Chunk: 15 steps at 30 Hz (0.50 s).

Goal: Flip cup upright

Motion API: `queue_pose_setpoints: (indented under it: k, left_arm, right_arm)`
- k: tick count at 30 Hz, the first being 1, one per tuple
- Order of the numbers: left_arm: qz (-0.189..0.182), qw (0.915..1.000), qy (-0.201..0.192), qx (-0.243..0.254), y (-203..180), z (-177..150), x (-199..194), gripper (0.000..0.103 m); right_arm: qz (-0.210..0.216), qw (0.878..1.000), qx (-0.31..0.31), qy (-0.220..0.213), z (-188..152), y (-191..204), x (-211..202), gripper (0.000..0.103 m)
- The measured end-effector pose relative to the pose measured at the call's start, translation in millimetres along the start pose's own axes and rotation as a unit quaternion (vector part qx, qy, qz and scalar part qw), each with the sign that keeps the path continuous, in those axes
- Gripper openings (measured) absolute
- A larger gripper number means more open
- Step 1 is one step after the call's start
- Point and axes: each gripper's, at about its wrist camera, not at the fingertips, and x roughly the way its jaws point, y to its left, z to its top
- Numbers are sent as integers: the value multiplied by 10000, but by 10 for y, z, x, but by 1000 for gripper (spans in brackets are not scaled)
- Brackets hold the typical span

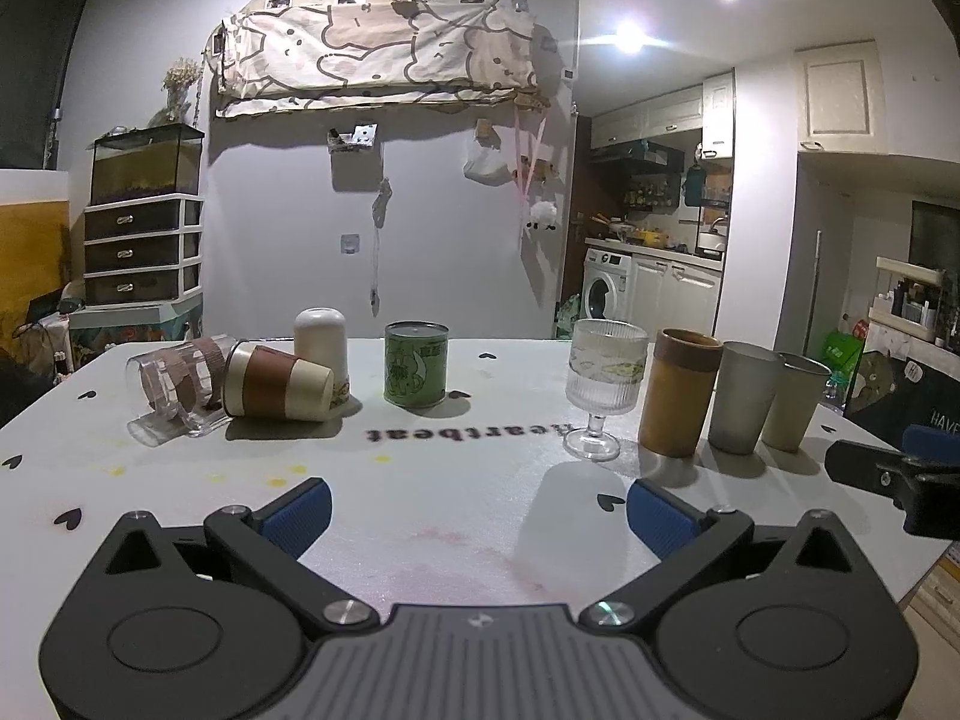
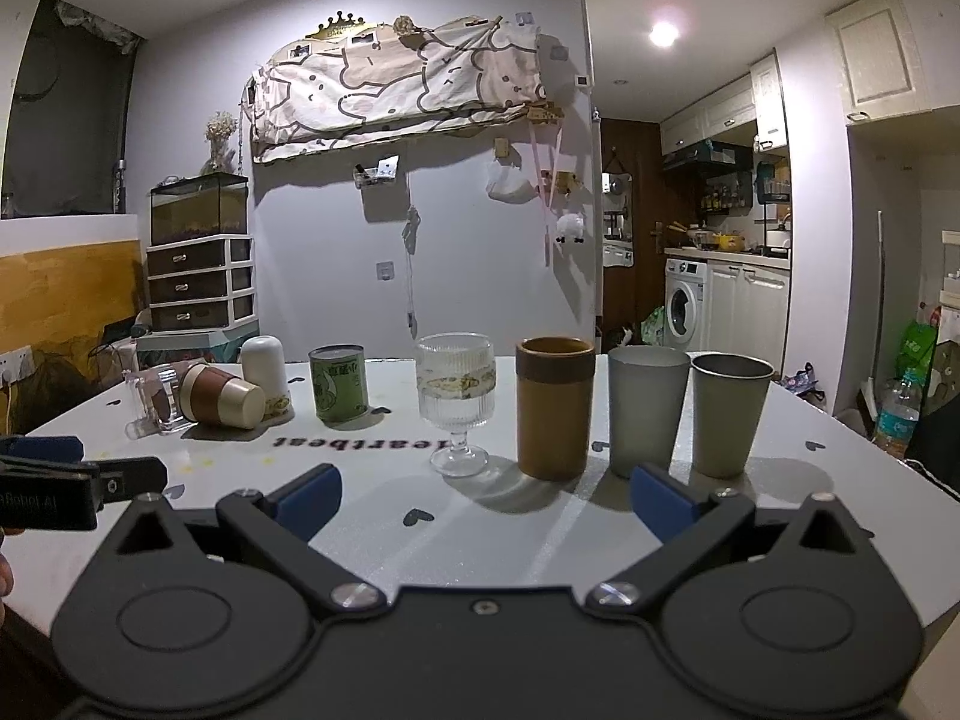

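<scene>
A brown and cream paper cup lies on its side at the table's far left, its base toward me; it also shows in the right wrist view. A clear glass mug with brown bands lies on its side just left of it, touching it. A white cup stands upside down behind them. My left gripper is open and empty, low over the table, well short of the cups. My right gripper is open and empty, in front of the upright cups.
A green can stands mid-table. To its right stand a ribbed stemmed glass, a tan cup, a frosted grey cup and an olive cup. The white table has heart marks. The table's edge runs close on the right.
</scene>
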Motion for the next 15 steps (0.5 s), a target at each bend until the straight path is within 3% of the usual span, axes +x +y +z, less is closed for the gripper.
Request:
queue_pose_setpoints:
  k: [15]
  left_arm:
    - [28, 10000, 0, -8, 14, -10, -16, 103]
  right_arm:
    - [29, 10000, -16, 63, 7, 24, 15, 103]
